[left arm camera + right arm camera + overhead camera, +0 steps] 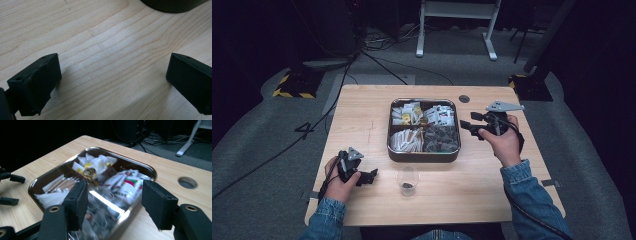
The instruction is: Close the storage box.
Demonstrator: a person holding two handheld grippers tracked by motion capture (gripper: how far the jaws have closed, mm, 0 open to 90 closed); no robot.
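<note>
Pale wood worktop (362, 107), rounded at the corners, fine straight grain running across it, matte finish. At its middle, a metal tray (424, 154): square with rounded corners, shiny rim, split into four compartments. In the two far compartments, white paper sachets (412, 114) with yellow and red print; in the near left one, slim paper-wrapped sticks (407, 140); in the near right one, a heap of dark crinkled packets (441, 138). Just in front of the tray, toward the person, a small clear plastic cup (407, 178), round, with a dark lump at its bottom. Behind the tray's far right corner, a round cable hole (464, 98) cut through the wood.

Left of the cup and forward of the tray's near left corner, left gripper (371, 176) held low in a hand (339, 185), denim cuff behind. From the left gripper view, jaws spread wide just above bare grain, blocky black pads with a rough foam face, nothing between them.

Right of the tray, right gripper (468, 125) gripped by the other hand (501, 142), grey three-cornered plate on top, pointing at the tray's right edge. From the right gripper view, jaws parted and empty, matte black rectangular pads over the glossy rim.
</note>
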